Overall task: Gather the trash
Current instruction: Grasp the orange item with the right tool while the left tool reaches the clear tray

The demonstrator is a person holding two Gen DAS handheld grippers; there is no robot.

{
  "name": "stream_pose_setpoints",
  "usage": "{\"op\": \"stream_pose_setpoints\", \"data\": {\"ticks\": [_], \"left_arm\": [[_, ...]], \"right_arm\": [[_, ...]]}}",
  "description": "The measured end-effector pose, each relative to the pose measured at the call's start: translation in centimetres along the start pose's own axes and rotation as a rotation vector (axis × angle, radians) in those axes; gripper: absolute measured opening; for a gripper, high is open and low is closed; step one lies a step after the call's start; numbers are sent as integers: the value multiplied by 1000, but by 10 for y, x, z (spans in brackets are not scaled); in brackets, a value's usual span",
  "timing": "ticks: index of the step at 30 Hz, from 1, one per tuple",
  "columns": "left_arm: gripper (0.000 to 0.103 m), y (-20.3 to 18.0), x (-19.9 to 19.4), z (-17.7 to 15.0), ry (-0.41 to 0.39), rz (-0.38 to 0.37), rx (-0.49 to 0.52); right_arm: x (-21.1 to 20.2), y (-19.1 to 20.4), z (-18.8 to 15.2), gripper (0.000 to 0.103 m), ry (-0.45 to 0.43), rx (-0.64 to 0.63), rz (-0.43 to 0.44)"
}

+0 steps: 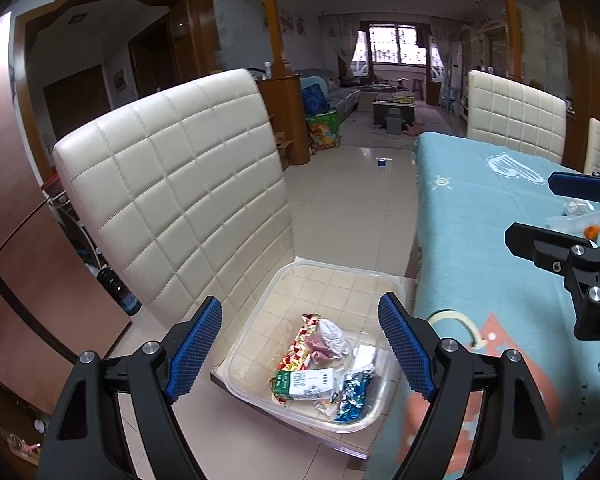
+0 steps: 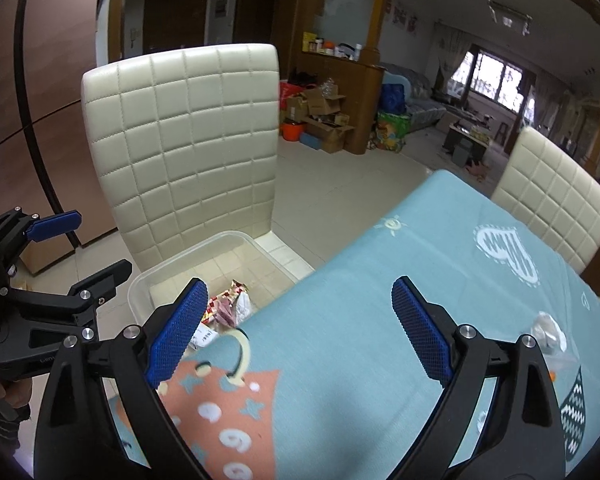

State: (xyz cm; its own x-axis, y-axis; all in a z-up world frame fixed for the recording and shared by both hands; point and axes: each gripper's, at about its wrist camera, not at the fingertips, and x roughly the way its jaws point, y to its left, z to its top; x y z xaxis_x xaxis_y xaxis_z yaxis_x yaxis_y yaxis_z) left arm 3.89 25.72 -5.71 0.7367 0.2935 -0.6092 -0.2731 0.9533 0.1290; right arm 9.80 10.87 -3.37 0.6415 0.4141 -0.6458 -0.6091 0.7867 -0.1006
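A clear plastic container (image 1: 284,280) sits on a cream chair's seat and holds several trash pieces: a small carton (image 1: 308,384), a blue foil wrapper (image 1: 354,398), a red-gold wrapper and a tissue. My left gripper (image 1: 300,350) hovers open above the container with nothing between its pads. My right gripper (image 2: 298,330) is open over the blue tablecloth (image 2: 340,320) and holds nothing. More trash lies on the table: a crumpled clear plastic bag (image 2: 548,332) with an orange bit (image 1: 592,232). The right gripper (image 1: 532,210) is near it. The left gripper (image 2: 104,240) and container (image 2: 148,280) show at left.
The quilted cream chair back (image 1: 172,184) rises behind the container. Another cream chair (image 2: 552,208) stands at the table's far side. Beyond the table's left edge there is tiled floor (image 1: 340,184), with boxes and bags (image 2: 320,120) by a wooden partition.
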Motion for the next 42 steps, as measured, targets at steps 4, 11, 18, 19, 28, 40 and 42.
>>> {"op": "stream_pose_setpoints", "data": {"ticks": [4,11,18,19,28,40,42], "left_arm": [[79,-15,-7,4,-3,-31,18],[79,-58,-20,9,-11,-90,83],[79,-106,-29,15,-21,-150,148],[79,-114,-30,17,-21,-163,156],[79,-188,-22,34,-14,-263,238],[79,-285,17,69,-15,-372,370],[79,-296,26,73,-19,-387,383]], "right_arm": [[-13,-23,-11,92,-2,42,-32],[-32,-80,-43,92,16,155,-91],[-43,-141,-78,92,46,266,-158],[-45,-151,-83,92,50,286,-166],[-46,-236,-118,84,101,433,-207],[-4,-292,-126,82,150,501,-192],[5,-297,-126,80,160,511,-181]]}}
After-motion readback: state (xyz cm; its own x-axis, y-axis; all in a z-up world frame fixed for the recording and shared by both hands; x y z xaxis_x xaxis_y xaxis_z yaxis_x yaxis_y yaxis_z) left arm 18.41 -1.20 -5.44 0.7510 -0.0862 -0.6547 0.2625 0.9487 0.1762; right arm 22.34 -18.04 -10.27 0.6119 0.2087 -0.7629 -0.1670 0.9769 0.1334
